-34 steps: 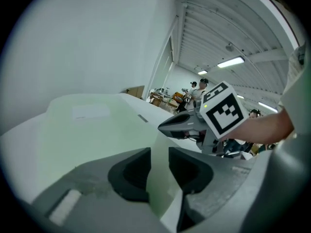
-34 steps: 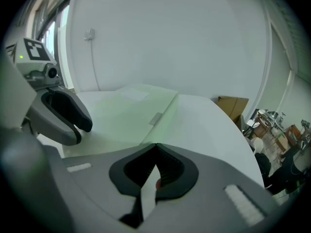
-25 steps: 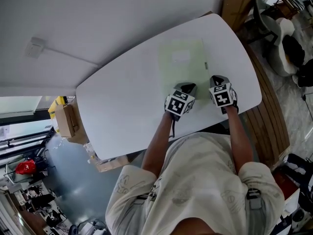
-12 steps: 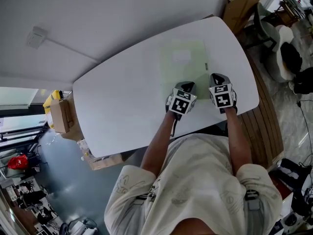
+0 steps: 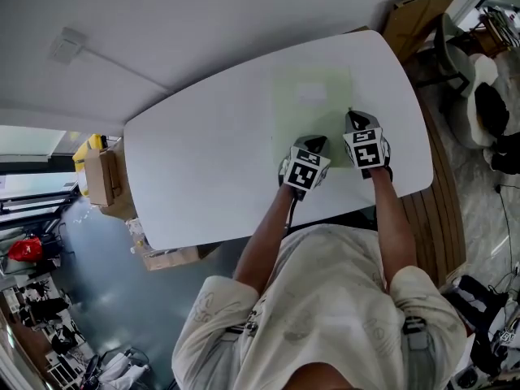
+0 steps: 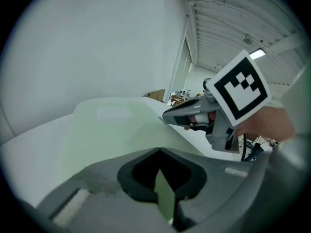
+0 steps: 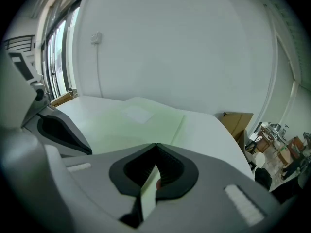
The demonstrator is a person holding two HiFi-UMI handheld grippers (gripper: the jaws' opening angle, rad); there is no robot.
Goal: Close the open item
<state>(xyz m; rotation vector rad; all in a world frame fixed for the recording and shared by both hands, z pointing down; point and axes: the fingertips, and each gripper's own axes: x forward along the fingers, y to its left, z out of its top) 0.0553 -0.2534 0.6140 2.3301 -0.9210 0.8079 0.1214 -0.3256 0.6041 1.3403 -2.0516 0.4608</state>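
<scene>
Pale green folder [image 5: 313,104] lying on white table [image 5: 203,161], toward its right half, just ahead of the person; contents not visible. Left gripper [image 6: 158,152] closed tight, with the folder's thin green near edge pinched between the jaws. Right gripper [image 7: 155,147] just beside it, likewise clamped on that near edge.

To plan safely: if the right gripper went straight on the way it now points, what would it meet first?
Likely the green folder lying ahead, whose edge the right gripper pinches; depth is unclear.
</scene>
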